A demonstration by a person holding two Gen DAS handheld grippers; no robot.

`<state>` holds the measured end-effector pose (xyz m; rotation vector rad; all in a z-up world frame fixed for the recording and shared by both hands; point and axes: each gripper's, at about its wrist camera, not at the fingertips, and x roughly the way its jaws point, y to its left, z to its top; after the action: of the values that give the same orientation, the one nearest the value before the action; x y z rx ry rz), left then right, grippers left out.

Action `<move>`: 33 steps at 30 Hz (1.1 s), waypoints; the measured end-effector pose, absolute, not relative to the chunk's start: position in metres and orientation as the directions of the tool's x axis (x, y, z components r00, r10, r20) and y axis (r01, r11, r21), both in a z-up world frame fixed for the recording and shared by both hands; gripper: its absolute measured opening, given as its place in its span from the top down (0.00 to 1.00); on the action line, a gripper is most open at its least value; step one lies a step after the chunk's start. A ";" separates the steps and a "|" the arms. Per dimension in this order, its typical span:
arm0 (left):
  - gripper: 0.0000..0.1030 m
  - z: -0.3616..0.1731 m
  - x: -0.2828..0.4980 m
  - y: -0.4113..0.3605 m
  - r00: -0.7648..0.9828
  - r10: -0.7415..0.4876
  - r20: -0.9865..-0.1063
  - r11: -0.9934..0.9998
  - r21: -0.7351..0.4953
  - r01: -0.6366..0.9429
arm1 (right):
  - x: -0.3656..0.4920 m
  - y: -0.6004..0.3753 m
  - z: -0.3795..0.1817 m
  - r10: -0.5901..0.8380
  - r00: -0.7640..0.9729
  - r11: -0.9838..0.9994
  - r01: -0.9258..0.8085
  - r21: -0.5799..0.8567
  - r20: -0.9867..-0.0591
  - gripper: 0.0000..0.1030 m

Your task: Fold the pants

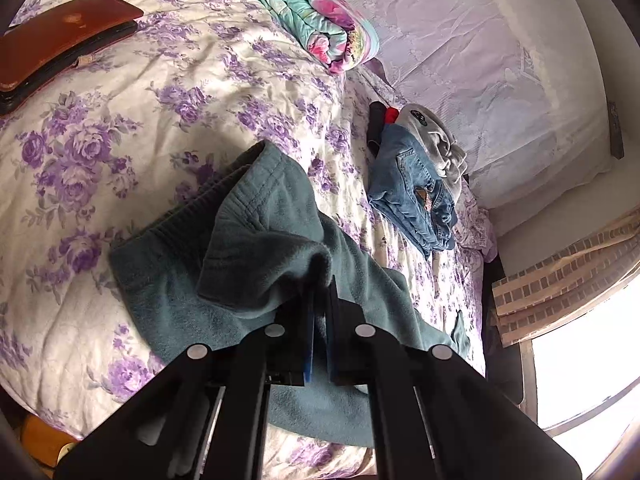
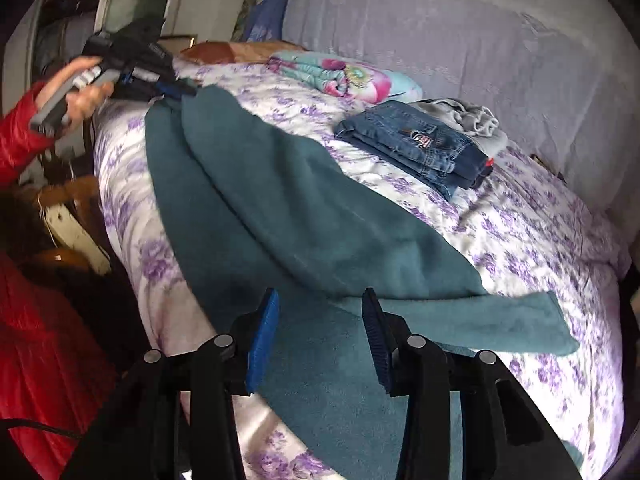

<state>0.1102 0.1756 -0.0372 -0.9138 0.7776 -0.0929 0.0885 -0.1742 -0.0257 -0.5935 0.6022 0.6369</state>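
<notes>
Purple-flowered bedspread (image 2: 520, 216) carries the teal fleece pants (image 2: 304, 216), their long axis running along the bed's near edge from the left gripper (image 1: 318, 280) toward the right gripper (image 2: 320, 308), one leg end (image 2: 532, 320) pointing off toward the bed's middle. The left gripper's jaws are clamped on a raised fold of the fleece; the right gripper's jaws stand apart above it. Folded jeans (image 2: 416, 144) with an unreadable patch lie toward the pillow-side edge beside a grey garment (image 2: 472, 120), near a rolled floral blanket (image 2: 344, 76).
</notes>
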 end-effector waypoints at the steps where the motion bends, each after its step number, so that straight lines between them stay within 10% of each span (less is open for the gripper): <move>1: 0.96 -0.038 0.111 0.175 0.728 -0.389 -0.564 0.623 -0.743 -0.243 | 0.091 -0.170 -0.029 0.349 0.653 0.638 -0.691 -0.340 -0.673 0.62; 5: 0.96 -0.038 0.116 0.177 0.727 -0.393 -0.563 0.615 -0.749 -0.247 | 0.102 -0.160 -0.038 0.313 0.671 0.583 -0.694 -0.422 -0.672 0.73; 7: 0.96 -0.036 0.119 0.179 0.727 -0.397 -0.561 0.613 -0.751 -0.245 | 0.104 -0.157 -0.039 0.305 0.669 0.570 -0.698 -0.433 -0.678 0.97; 13: 0.96 -0.015 0.116 0.187 0.763 -0.416 -0.494 0.618 -0.770 -0.161 | 0.075 -0.169 0.006 0.331 0.757 0.657 -0.614 -0.437 -0.564 0.97; 25: 0.96 -0.072 0.071 0.209 0.693 -0.495 -0.524 0.591 -0.788 -0.174 | 0.039 -0.168 -0.048 0.349 0.650 0.677 -0.673 -0.297 -0.675 0.97; 33: 0.95 -0.027 0.037 0.230 0.808 -0.290 -0.512 0.649 -0.726 -0.227 | 0.040 -0.172 -0.057 0.362 0.645 0.709 -0.659 -0.250 -0.674 0.94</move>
<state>0.0371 0.2297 -0.0273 -0.8797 0.6503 -0.0391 0.0404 -0.1716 -0.0568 -0.5118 0.6345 0.6108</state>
